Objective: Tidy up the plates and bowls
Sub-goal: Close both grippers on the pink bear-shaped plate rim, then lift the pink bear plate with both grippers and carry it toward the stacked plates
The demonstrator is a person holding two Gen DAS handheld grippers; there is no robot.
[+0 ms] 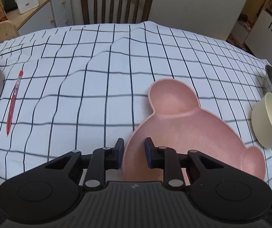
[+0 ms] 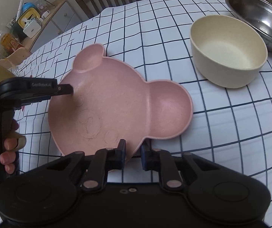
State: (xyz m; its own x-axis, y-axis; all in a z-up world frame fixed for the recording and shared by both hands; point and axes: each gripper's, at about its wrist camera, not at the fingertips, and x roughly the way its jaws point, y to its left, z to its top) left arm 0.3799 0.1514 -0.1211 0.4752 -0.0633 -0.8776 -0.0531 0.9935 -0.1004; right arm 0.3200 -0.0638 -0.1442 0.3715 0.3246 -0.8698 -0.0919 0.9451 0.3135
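Plates and bowls sit on the checked surface (image 1: pixel 101 72). Largest, a steel bowl (image 2: pixel 265 17) at the far right looks empty. Beside it stands an empty cream bowl (image 2: pixel 229 53). Nearer lies a pink bear-shaped plate (image 2: pixel 117 102), nothing in it. Both the left tool (image 1: pixel 134 152) and right tool (image 2: pixel 133 155) straddle its rim, fingers parted.

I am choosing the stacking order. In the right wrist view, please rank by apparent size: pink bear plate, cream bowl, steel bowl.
1. pink bear plate, clearly largest, though nearest the camera.
2. cream bowl.
Unranked: steel bowl, cut by the frame edge and farthest, so its place is unsure.
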